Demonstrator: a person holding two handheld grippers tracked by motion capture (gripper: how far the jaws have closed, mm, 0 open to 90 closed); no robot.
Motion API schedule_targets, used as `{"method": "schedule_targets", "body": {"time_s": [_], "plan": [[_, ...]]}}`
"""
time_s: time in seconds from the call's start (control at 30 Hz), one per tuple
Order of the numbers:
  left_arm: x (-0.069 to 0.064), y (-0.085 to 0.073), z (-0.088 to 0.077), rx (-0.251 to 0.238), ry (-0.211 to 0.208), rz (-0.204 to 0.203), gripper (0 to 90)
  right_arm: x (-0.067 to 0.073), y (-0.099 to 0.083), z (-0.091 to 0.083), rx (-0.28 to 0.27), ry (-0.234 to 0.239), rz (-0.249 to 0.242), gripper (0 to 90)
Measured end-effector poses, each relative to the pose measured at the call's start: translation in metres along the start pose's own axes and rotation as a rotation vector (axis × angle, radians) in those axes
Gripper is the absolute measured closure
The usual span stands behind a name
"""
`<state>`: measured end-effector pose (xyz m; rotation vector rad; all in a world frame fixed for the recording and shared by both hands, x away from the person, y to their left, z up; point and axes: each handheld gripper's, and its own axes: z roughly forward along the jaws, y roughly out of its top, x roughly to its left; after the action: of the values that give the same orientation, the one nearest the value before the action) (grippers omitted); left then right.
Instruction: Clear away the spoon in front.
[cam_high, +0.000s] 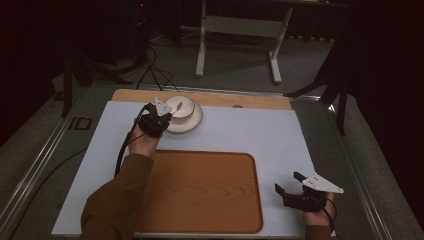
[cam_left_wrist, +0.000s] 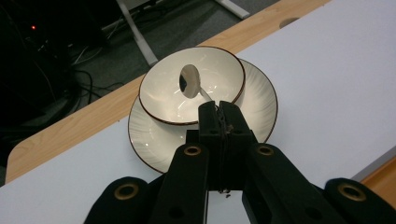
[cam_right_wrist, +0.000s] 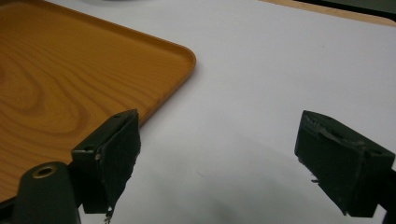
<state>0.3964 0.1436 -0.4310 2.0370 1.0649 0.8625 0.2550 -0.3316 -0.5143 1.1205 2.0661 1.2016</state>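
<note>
In the upper middle of the high view, the left gripper (cam_high: 159, 120) has its jaws pinched tight on the thin handle of a metal spoon (cam_left_wrist: 190, 81), whose polished oval head points away from the fingers, up over the glossy cream bowl (cam_left_wrist: 161, 93). The bowl, dark-rimmed, sits on a fluted cream plate (cam_left_wrist: 261, 100) near the table's far edge. The right gripper (cam_high: 292, 186) rests at lower right, jaws spread wide and empty, beside the smooth wood-grain tray (cam_high: 200, 190).

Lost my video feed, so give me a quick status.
Left gripper shut on spoon handle, over bowl on plate. Right gripper open, idle beside tray. Nothing obstructing.
</note>
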Motion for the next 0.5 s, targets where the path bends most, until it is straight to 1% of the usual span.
{"method": "schedule_targets", "body": {"time_s": [0.13,0.5], "plan": [[0.001,0.000,-0.005,-0.012,-0.004,-0.007,89.3,0.000,0.000,0.000,-0.002,0.000,-0.001,14.1],[0.004,0.001,-0.020,-0.032,0.000,0.009,89.3,0.000,0.000,-0.001,-0.007,-0.003,0.002,14.1]]}}
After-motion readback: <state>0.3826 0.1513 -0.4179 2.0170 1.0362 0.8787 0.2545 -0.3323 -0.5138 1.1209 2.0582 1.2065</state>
